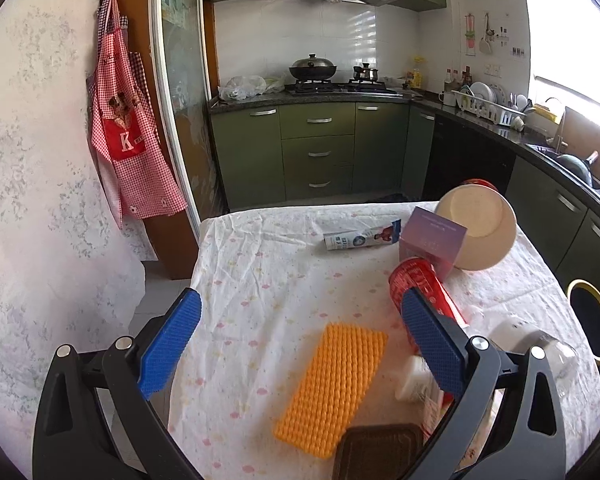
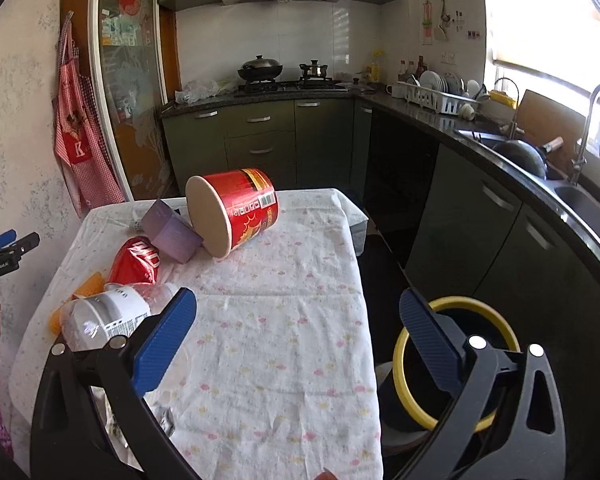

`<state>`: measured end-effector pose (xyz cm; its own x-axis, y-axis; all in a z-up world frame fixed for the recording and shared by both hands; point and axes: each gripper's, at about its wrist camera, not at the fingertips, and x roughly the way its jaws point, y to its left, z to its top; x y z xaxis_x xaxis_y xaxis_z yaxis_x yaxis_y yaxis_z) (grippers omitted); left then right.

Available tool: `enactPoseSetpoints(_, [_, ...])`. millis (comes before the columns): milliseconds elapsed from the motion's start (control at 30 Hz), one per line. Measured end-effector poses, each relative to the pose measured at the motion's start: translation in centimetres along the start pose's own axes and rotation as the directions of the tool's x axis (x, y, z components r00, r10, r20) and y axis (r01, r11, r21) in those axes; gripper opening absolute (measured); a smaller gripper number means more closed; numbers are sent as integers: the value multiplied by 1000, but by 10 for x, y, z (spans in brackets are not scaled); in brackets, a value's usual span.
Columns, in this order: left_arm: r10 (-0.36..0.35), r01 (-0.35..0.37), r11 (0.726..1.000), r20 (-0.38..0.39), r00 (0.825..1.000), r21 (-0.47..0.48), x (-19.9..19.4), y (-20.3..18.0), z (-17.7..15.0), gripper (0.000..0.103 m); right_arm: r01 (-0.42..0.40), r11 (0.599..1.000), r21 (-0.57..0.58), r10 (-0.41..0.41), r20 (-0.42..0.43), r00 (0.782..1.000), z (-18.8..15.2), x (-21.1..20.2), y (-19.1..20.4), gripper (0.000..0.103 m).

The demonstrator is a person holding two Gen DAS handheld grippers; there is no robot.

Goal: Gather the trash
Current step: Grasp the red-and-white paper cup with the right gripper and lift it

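Observation:
Trash lies on a table under a white flowered cloth (image 1: 268, 280). A red instant-noodle tub (image 2: 236, 208) lies on its side at the far end, its beige base (image 1: 478, 232) facing me. A purple box (image 1: 434, 238) leans on it. A crushed red can (image 1: 424, 288) lies near my left gripper's right finger. A white tube (image 1: 362, 236) lies farther back. A clear plastic bottle with a white label (image 2: 112, 316) lies at the table's right side. My left gripper (image 1: 300, 344) is open above an orange sponge (image 1: 332, 388). My right gripper (image 2: 296, 344) is open and empty.
A black bin with a yellow rim (image 2: 456, 364) stands on the floor right of the table. A small white bottle (image 1: 414, 378) and a dark brown lid (image 1: 380, 452) lie near the front edge. Green kitchen cabinets (image 1: 320, 152) stand behind; a red apron (image 1: 128, 132) hangs left.

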<state>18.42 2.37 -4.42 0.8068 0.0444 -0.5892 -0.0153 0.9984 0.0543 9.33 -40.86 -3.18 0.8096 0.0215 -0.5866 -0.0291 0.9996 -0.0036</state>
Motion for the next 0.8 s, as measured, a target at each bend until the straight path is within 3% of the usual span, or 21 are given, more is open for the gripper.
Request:
enactPoseSetpoints(133, [29, -29, 1000, -8, 1000, 2, 46, 2, 17, 99, -14, 997, -77, 12, -27, 1000, 22, 53, 35, 94])
enactPoseSetpoints(233, [37, -37, 999, -7, 999, 3, 73, 1, 22, 99, -26, 994, -102, 21, -57, 998, 35, 97, 60, 80])
enactPoseSetpoints(300, [38, -38, 999, -5, 999, -7, 87, 1, 23, 99, -10, 994, -110, 1, -83, 997, 44, 128, 75, 78])
enactPoseSetpoints(433, [37, -36, 999, 16, 999, -28, 100, 5, 14, 99, 35, 993, -111, -47, -103, 994, 52, 177, 93, 63])
enactPoseSetpoints(600, [-9, 8, 999, -16, 1000, -53, 114, 11, 3, 99, 147, 980, -135, -154, -44, 987, 59, 206, 102, 57])
enactPoseSetpoints(800, [-28, 26, 999, -44, 999, -35, 122, 3, -6, 99, 188, 975, -119, -189, 2, 982, 71, 219, 93, 31])
